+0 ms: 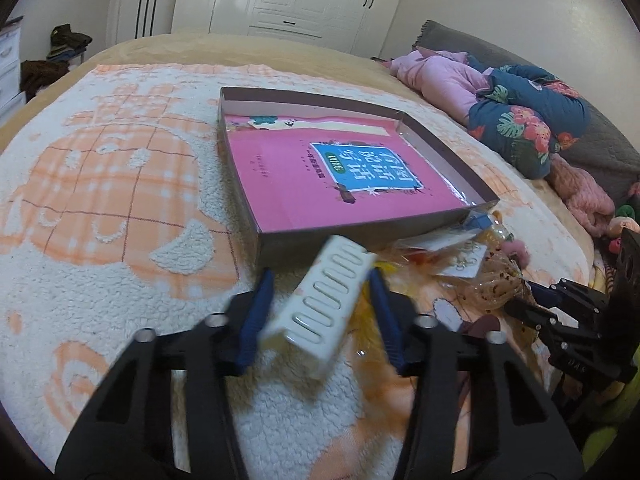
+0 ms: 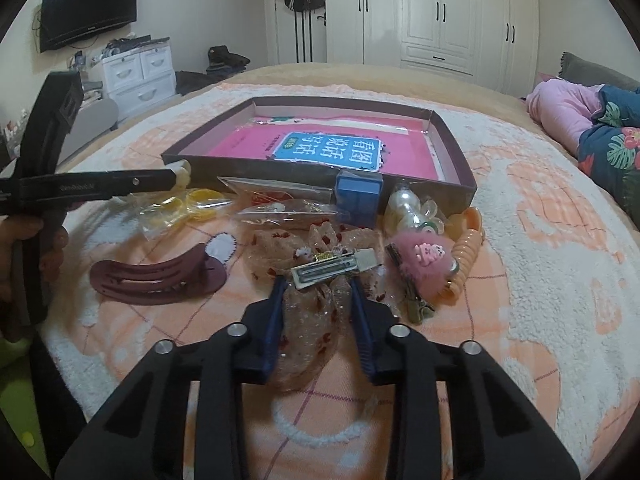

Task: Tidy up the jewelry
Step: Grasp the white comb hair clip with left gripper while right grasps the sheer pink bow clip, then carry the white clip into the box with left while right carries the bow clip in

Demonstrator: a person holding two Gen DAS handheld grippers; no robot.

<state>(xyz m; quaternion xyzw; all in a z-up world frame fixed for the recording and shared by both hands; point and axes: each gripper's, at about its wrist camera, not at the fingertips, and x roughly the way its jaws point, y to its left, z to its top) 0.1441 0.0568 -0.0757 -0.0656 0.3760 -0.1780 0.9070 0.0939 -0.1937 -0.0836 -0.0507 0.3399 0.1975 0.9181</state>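
My left gripper (image 1: 320, 276) is shut on a white slotted hair clip (image 1: 324, 304), which sits tilted between the blue pads just short of the box's near wall. From the right wrist view the same gripper (image 2: 178, 178) comes in from the left with the pale clip at its tip. My right gripper (image 2: 316, 282) is shut on a sheer spotted bow hair clip (image 2: 312, 308), whose metal barrette (image 2: 336, 267) lies across the fingertips. A shallow dark box (image 2: 176, 154) (image 1: 440, 148) with a pink book inside lies on the blanket behind the pile.
Loose pieces lie before the box: a maroon hair claw (image 2: 160, 276), a small blue box (image 2: 358, 196), a pink fluffy clip (image 2: 424, 256), an orange spiral tie (image 2: 468, 248), pearl pieces (image 2: 408, 208) and yellow packets (image 2: 192, 200). Folded bedding (image 1: 520, 128) lies at the right.
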